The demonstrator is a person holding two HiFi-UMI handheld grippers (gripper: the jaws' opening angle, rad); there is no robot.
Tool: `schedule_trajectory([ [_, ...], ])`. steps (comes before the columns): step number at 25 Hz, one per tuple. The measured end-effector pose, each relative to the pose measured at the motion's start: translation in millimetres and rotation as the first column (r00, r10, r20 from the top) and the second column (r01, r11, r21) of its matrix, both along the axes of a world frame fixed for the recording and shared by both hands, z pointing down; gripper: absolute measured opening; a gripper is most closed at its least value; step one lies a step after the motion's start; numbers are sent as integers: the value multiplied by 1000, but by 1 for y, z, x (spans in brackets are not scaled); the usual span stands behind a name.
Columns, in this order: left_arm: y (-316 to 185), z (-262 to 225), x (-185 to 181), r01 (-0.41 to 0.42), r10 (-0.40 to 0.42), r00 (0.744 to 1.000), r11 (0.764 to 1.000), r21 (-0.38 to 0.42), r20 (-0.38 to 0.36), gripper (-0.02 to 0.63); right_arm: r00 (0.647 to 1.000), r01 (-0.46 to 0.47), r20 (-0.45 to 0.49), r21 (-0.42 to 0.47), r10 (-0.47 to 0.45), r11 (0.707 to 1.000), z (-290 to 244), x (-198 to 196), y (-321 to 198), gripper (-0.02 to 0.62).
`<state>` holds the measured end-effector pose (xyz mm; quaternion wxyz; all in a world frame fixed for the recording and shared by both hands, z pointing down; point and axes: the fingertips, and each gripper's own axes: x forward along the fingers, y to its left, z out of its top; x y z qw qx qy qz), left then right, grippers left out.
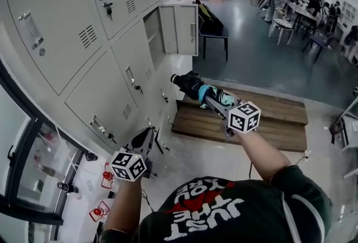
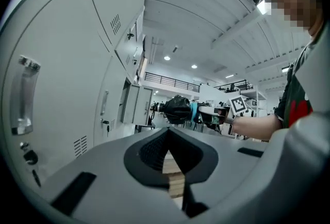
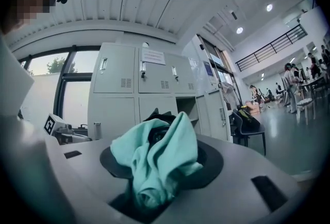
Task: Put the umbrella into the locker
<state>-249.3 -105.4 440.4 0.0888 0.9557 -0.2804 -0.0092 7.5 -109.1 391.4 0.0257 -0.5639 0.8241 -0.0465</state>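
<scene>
A folded black umbrella with a teal strap [image 1: 196, 88] sticks out level from my right gripper [image 1: 215, 103], which is shut on it. In the right gripper view the teal fabric [image 3: 162, 153] fills the jaws and hides the fingertips. The grey lockers [image 1: 95, 40] run along the left. One locker [image 1: 154, 32] stands open with its door [image 1: 184, 29] swung out, a little beyond the umbrella's tip. My left gripper [image 1: 145, 138] is low beside the lower lockers, shut, with nothing in it. The left gripper view shows the umbrella [image 2: 178, 109] held out ahead of the open door [image 2: 138, 105].
A low wooden platform [image 1: 268, 118] lies on the floor ahead. A black chair with a bag [image 1: 212, 26] stands just past the open locker. People sit at tables [image 1: 305, 9] far right. A window [image 1: 33, 169] and red items on the floor [image 1: 106, 177] are at the left.
</scene>
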Motion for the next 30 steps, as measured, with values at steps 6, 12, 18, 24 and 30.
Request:
schedule_trajectory([
  [6,-60,-12,22,-4,3,999,1000,30,36,8,999,-20,-34,18,21,1000,-10,11,-56,213],
  [12,-145,-21,66,43,-46,997,998,42,58,8,998,-13,-65,42,16,999,-14,53,-140,213],
  [18,-215,-25,114,98,-105,992,991,92,75,8,997,38,-65,87,-33,995,-11,94,-231,213],
  [24,-305,-43,174,188,-196,979,975,120,63,8,987,142,-96,106,-132,984,-25,130,-344,213],
  [30,-390,-58,224,272,-278,960,956,105,41,8,960,253,-146,100,-237,962,-41,148,-445,213],
])
